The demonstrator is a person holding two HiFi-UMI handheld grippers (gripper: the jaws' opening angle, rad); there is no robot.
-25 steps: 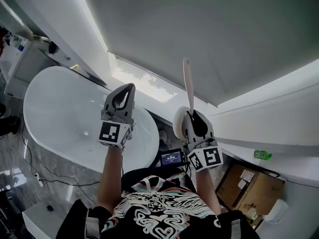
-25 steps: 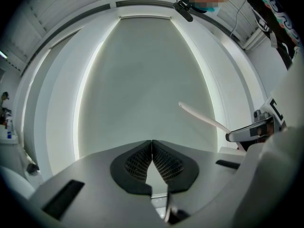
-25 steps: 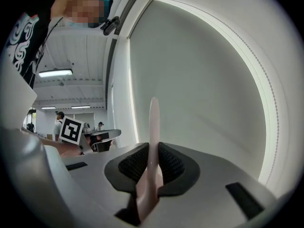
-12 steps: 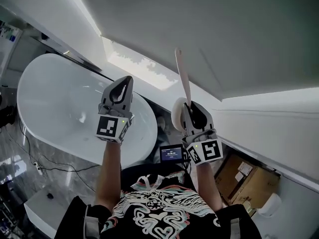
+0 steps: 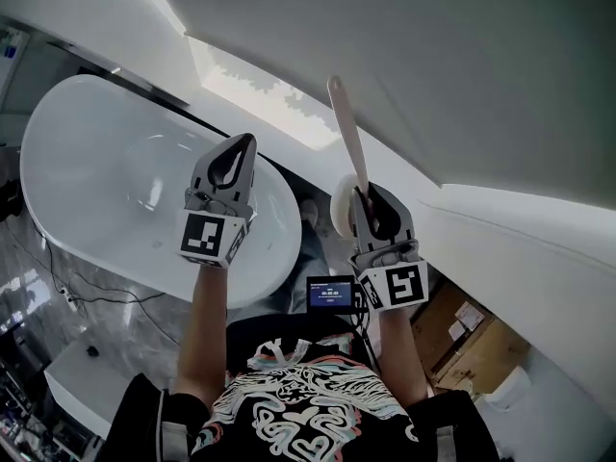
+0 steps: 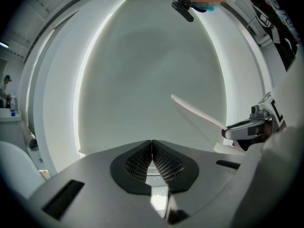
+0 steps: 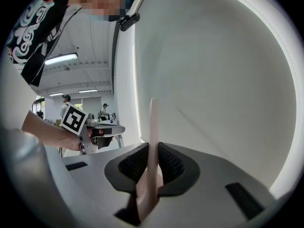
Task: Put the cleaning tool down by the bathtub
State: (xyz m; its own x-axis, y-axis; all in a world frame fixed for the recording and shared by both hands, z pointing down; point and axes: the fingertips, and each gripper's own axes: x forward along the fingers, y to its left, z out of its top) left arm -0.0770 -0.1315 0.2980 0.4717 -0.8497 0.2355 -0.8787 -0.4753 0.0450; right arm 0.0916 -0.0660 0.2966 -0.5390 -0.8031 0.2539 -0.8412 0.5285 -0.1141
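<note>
Two grippers are counted: one left gripper (image 5: pixel 246 142) and one right gripper (image 5: pixel 372 198). Two marker cubes are listed, one marker cube (image 5: pixel 207 237) per gripper, the second marker cube (image 5: pixel 396 285) on the right. One cleaning tool (image 5: pixel 347 147) is recorded, with one long handle and one round head. One bathtub (image 5: pixel 87 152) is entered. One small lit screen (image 5: pixel 330 295) is noted. One cardboard box (image 5: pixel 450 333) is made out. One low white stand (image 5: pixel 72 378) is listed. Two bystanders are counted in the right gripper view: one bystander (image 7: pixel 66 103) and a second bystander (image 7: pixel 105 110).
</note>
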